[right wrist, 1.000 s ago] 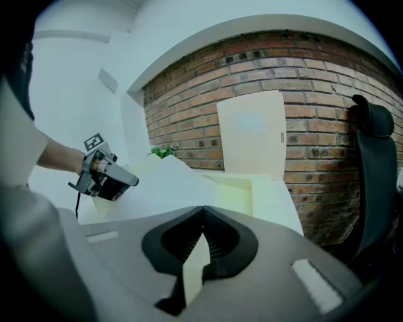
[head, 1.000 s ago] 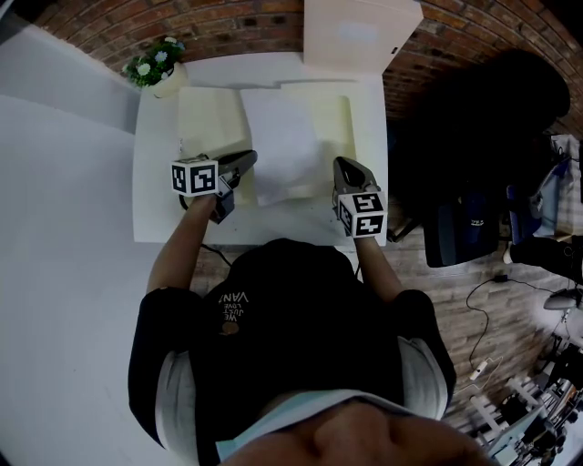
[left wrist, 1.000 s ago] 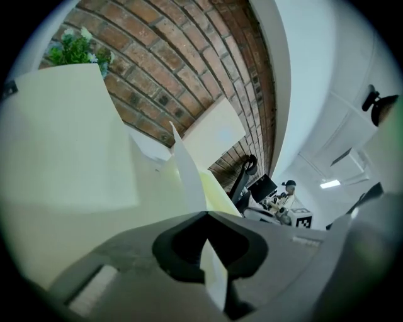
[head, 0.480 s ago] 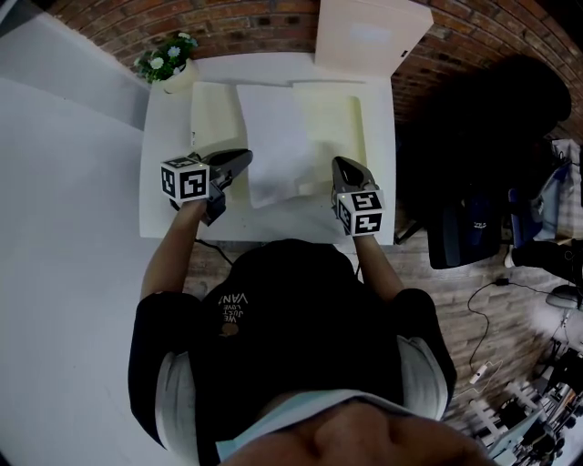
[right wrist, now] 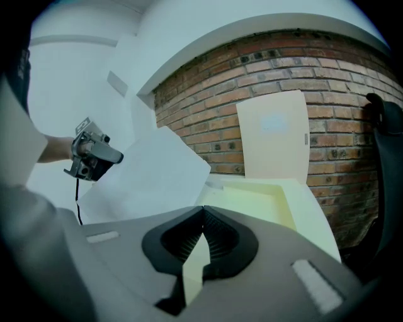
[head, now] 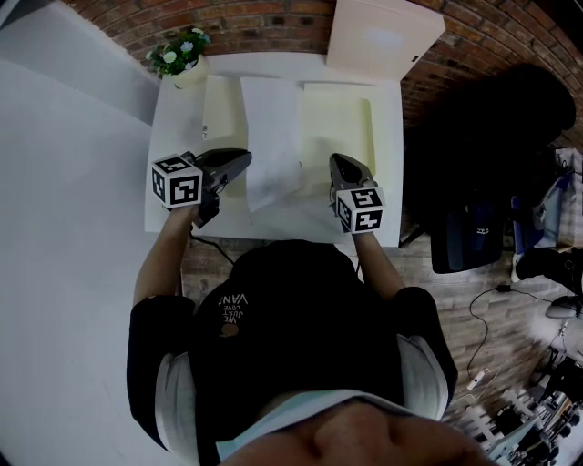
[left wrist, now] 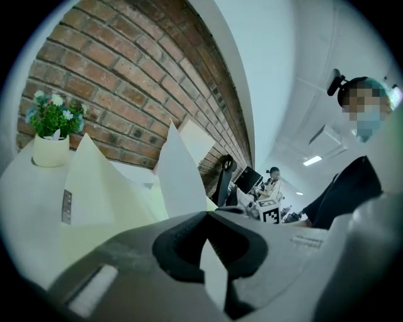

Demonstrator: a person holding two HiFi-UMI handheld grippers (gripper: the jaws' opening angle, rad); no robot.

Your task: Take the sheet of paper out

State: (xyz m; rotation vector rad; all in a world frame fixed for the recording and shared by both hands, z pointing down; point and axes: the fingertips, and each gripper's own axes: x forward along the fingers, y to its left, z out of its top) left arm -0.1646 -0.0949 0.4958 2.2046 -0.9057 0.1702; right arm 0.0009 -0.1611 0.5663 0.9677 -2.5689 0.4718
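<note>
Grey jaws of the left claw (head: 242, 160) are pressed together on the near left edge of the sheet of paper (head: 271, 127), with a white sliver showing between them in the left gripper view. Across from it, the right claw (head: 337, 164) is closed too, over the near end of the tray. I judge that it holds nothing and that the pale-yellow strip at its jaws is the tray beyond. The sheet stands tilted up from the pale-yellow case (head: 342, 127), which lies open on the white surface (head: 301, 220) with its lid (head: 223, 109) to the left. The tray half shows nothing else inside, though the sheet hides part of it. The lift-out looks under way but not finished, since the sheet's far end seems to hang over the case. Next, the left claw needs to carry the sheet up and clear of both halves, with a firm pinch and no sharp tug that could crease it. Farther back, 1 pot of flowers (head: 179, 56) and 1 cream cabinet (head: 378, 36) stand against the brick wall (head: 273, 14).
</note>
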